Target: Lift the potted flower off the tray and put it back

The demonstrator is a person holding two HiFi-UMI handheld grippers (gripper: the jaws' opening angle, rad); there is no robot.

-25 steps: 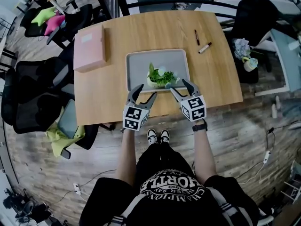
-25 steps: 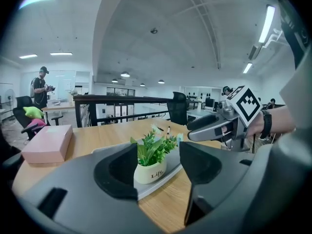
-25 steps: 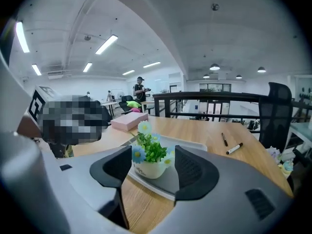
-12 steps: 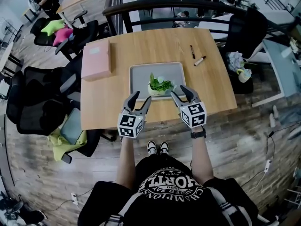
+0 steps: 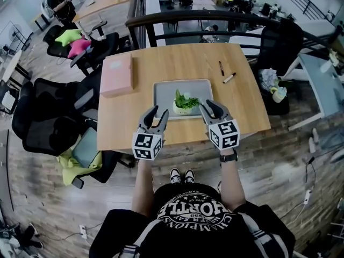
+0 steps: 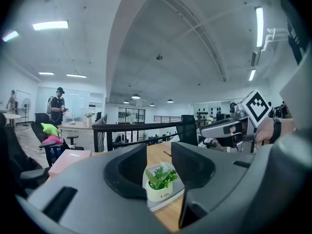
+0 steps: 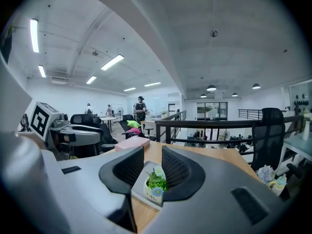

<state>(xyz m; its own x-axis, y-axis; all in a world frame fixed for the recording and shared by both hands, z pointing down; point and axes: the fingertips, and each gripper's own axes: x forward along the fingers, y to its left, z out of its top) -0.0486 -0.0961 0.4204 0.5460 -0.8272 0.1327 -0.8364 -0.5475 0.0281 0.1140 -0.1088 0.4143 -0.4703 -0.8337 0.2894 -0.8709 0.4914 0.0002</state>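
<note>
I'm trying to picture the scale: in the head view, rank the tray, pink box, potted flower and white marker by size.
Largest: tray
Then: pink box
Then: potted flower
Smallest: white marker
All share one table, so nearness barely matters.

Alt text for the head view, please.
A potted flower sits on a grey tray on a wooden table; the left gripper and right gripper hover at the table's near edge, just short of the flower. Their fingers have just been closing, with nothing held.
</note>
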